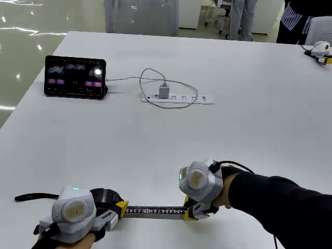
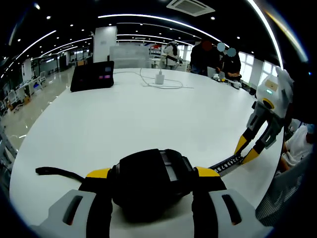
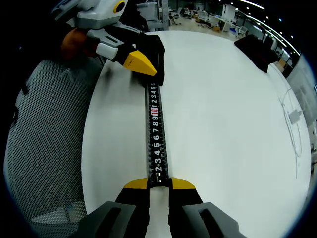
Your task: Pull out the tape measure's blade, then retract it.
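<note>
Now left tongs (image 2: 152,174) clamp the case (image 2: 148,188) of one tape measure (image 1: 108,198), right tongs (image 3: 159,184) pinch its blade (image 3: 156,129).

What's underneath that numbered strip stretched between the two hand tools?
The bare white table lies beneath the blade. The blade's tip is hidden between the right gripper's shut jaws, and its other end disappears into the black case held by the left gripper.

Left hand-held gripper (image 1: 116,210) sits low by the desk's (image 1: 207,135) near edge, jaws clamped around the tape measure (image 2: 148,186). Right hand-held gripper (image 1: 188,213), on a dark-sleeved arm (image 1: 280,202), faces it, jaws pinched on the blade (image 3: 156,134) tip.
</note>
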